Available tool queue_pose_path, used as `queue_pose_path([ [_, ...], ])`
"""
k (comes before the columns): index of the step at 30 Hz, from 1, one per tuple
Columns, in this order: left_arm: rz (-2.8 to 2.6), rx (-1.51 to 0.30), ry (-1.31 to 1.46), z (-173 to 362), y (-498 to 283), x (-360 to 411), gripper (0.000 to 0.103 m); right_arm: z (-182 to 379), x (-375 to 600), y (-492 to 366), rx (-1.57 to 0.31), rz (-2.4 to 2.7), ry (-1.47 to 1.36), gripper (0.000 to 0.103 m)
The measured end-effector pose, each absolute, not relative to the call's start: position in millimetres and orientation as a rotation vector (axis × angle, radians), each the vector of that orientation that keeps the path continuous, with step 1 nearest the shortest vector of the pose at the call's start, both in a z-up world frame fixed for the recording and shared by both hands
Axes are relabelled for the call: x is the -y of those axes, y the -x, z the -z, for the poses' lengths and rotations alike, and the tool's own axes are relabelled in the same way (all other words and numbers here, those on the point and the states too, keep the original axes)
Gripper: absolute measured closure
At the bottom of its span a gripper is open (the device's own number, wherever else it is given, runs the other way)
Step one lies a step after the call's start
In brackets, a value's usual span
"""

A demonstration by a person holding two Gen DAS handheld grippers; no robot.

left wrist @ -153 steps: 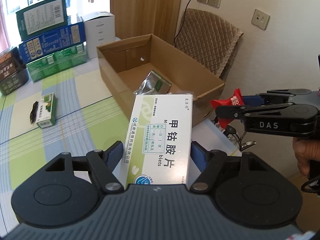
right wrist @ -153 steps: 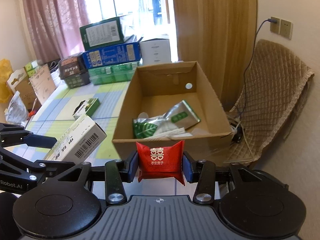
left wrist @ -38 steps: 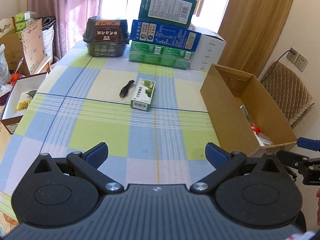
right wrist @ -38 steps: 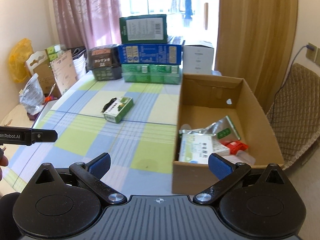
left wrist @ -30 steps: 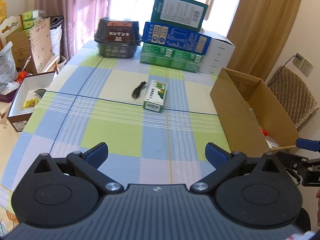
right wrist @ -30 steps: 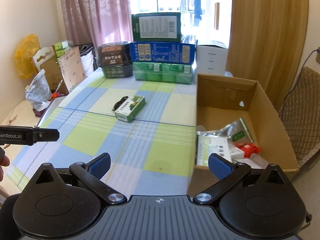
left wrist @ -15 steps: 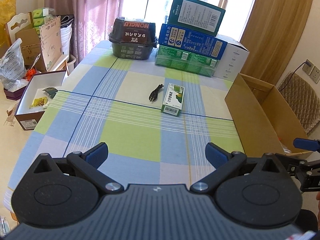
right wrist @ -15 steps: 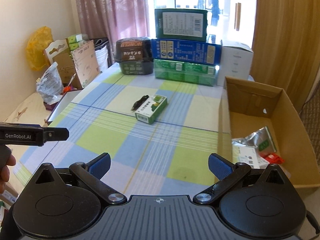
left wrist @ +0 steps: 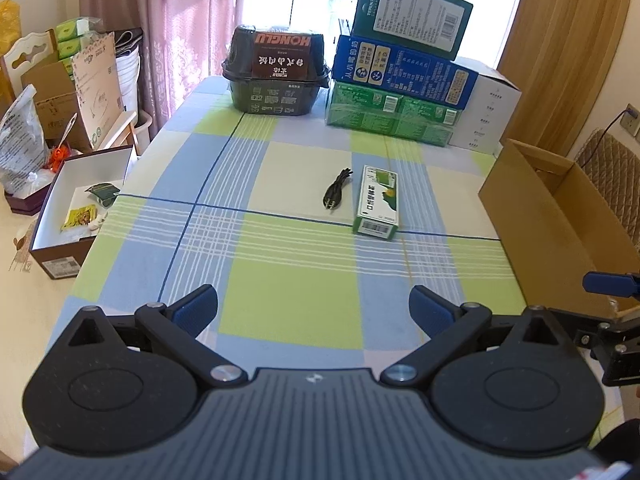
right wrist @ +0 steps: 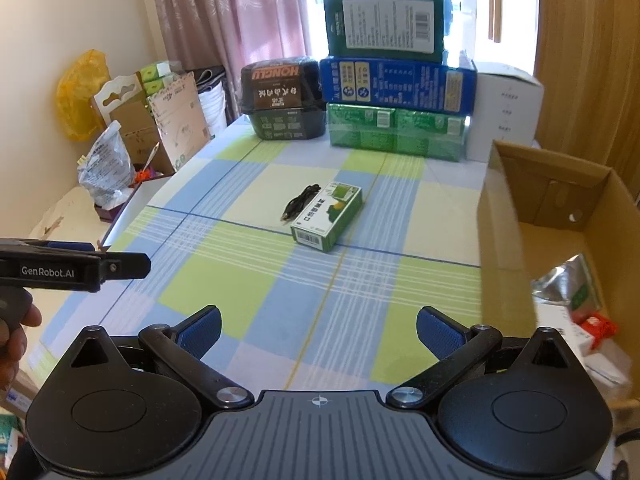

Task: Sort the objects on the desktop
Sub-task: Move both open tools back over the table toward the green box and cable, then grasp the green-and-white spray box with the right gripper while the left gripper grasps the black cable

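A small green and white carton (left wrist: 378,204) (right wrist: 327,216) lies mid-table on the checked cloth, with a coiled black cable (left wrist: 337,194) (right wrist: 300,201) just left of it. The brown cardboard box (left wrist: 556,216) (right wrist: 506,240) stands at the table's right edge; in the right wrist view it holds a silver-green pouch (right wrist: 568,286), a white medicine box and a red packet (right wrist: 596,328). My left gripper (left wrist: 313,309) is open and empty, near the table's front edge. My right gripper (right wrist: 319,330) is also open and empty, beside the box's near corner.
Stacked green and blue cartons (left wrist: 400,76), a black HONGLU container (left wrist: 278,76) and a white box (left wrist: 486,114) line the far edge. An open shoebox (left wrist: 76,200) sits left of the table. A padded chair (left wrist: 608,176) stands right of the cardboard box.
Five seconds ago each gripper held an item, the white medicine box and the red packet; both now lie in the cardboard box. Both grippers have pulled back and swung left toward the table.
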State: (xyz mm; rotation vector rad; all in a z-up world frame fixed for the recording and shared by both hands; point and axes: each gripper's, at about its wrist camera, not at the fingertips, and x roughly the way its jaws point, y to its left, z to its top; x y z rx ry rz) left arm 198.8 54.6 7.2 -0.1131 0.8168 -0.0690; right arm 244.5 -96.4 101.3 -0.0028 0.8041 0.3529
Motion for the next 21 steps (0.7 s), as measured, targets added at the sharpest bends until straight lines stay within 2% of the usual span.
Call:
queue_pose_path([
  [18,0.000,-0.728,0.101,35,-322,-78,0.003,-47,59,-348,-0.698,-0.262,-0.103,0.003],
  [20,-0.005,-0.711,0.123,37,-333,-81,0.003,-39,54,-359,-0.697,-0.267,-0.097,0.005],
  [21,-0.015,-0.705,0.131,39,-338,-82,0.002,-34,53,-363,-0.699,-0.271,-0.091,0.009],
])
